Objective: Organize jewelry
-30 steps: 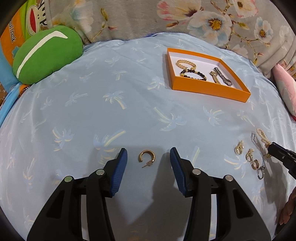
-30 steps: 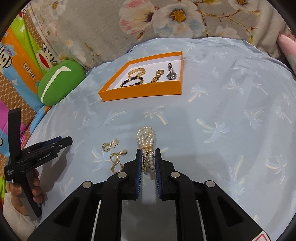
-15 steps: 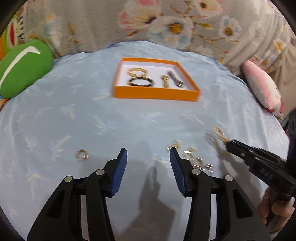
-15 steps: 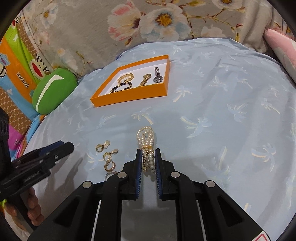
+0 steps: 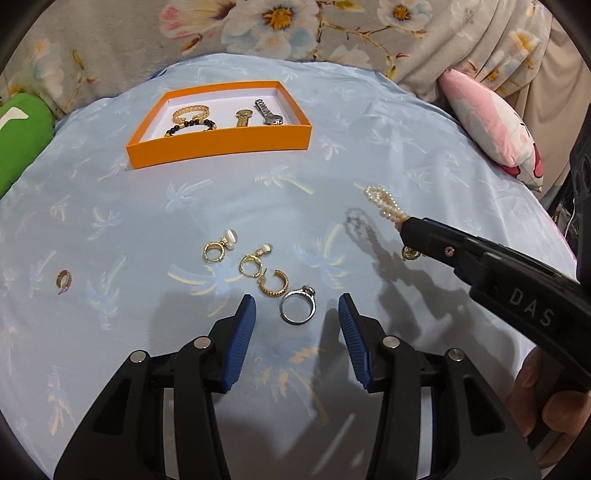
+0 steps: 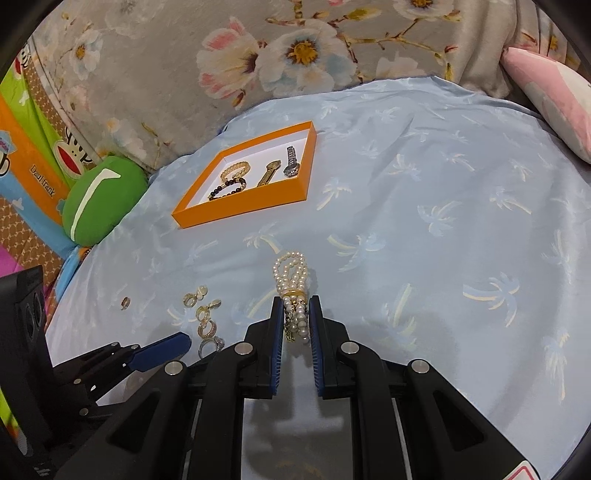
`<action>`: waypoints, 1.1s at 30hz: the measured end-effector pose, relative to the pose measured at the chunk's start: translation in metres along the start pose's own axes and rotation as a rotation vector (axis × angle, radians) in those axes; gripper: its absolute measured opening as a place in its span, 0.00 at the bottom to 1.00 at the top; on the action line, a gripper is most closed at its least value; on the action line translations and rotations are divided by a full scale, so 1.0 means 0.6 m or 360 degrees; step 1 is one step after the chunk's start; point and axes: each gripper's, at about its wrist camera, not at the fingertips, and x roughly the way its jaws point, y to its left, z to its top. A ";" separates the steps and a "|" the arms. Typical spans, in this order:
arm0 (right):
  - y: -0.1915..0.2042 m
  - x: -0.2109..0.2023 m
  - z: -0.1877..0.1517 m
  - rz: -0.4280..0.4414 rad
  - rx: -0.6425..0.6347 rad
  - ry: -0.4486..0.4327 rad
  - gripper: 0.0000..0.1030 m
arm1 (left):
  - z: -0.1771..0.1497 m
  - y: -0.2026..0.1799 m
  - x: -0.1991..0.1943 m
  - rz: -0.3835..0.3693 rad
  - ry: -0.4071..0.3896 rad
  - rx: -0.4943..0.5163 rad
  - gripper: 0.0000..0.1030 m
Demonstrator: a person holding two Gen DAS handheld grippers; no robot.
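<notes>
My left gripper hovers low over the blue sheet, its jaws closing. A silver ring lies between its blue tips, untouched. Just beyond lie two gold pearl earrings and a gold hoop. A lone gold hoop sits far left. My right gripper is shut on a pearl bracelet, held just off the sheet; in the left wrist view the pearl bracelet sticks out of its tip. The orange box at the back holds bracelets and two watches.
A green cushion lies left of the box and a pink pillow at the right edge. Floral fabric rises behind the bed. A small gold piece lies under the right gripper. A person's hand holds that gripper.
My left gripper has swept right, from the lone gold hoop to the earring cluster and silver ring, and its jaws have narrowed a little. The right gripper has shifted slightly, still holding the pearl bracelet.
</notes>
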 end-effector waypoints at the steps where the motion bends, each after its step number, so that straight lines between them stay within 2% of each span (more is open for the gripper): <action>1: 0.000 0.000 0.000 -0.0001 0.0000 0.0000 0.12 | 0.000 0.001 0.000 0.0004 -0.0004 -0.0008 0.33; 4: 0.000 0.000 0.000 0.0002 0.0001 0.0001 0.12 | -0.001 0.005 0.000 0.0011 -0.0015 -0.0022 0.20; 10: 0.000 0.000 0.000 0.0004 0.0004 0.0002 0.12 | -0.001 0.008 -0.002 -0.0011 -0.0015 -0.0026 0.10; 23: 0.000 -0.002 0.001 0.0014 0.0020 -0.0007 0.12 | 0.002 -0.010 0.002 -0.0034 -0.0022 0.0014 0.11; 26: -0.003 -0.003 0.000 0.0023 0.0030 -0.0013 0.12 | 0.003 -0.011 -0.004 -0.0046 -0.0049 0.0016 0.02; 33: -0.005 -0.005 0.001 0.0030 0.0035 -0.0020 0.12 | 0.009 -0.007 -0.016 -0.0106 -0.0063 -0.0002 0.00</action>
